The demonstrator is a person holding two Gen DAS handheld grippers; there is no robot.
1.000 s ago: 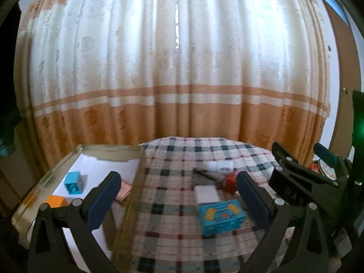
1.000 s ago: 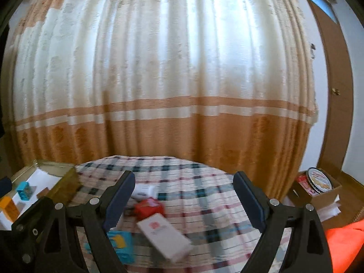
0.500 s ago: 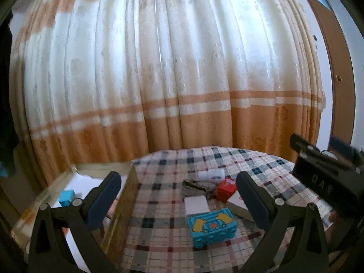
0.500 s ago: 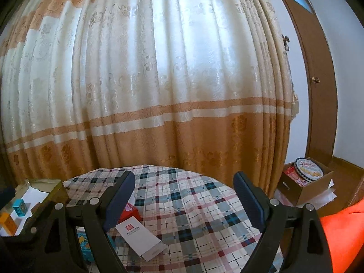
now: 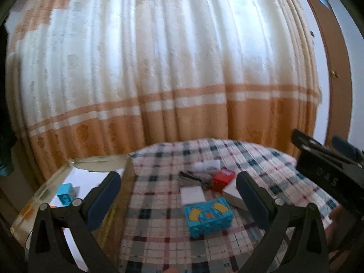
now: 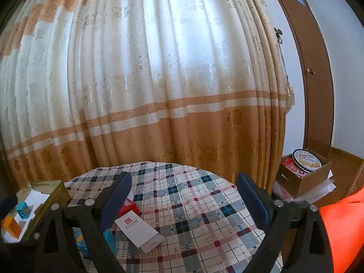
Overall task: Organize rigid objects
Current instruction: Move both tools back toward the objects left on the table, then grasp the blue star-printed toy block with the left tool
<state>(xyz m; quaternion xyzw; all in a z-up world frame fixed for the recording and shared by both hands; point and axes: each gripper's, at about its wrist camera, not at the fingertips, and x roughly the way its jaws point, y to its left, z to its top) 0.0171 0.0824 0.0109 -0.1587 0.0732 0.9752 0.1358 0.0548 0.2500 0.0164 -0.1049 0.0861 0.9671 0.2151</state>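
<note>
Both grippers have lifted back from the bench (image 5: 261, 157): left gripper (image 5: 177, 195) and right gripper (image 6: 184, 201) hang spread apart, empty. The blue block (image 5: 208, 216) lies mid-bench, beside the gold box (image 5: 100, 161) at its left edge, awaiting pickup.

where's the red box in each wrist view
Left wrist: red box sits right of centre on the plaid tablecloth, just inside the right finger.
Right wrist: red box is lower left, partly hidden behind the left finger.
Shared landmark: the long white box beside it.
</note>
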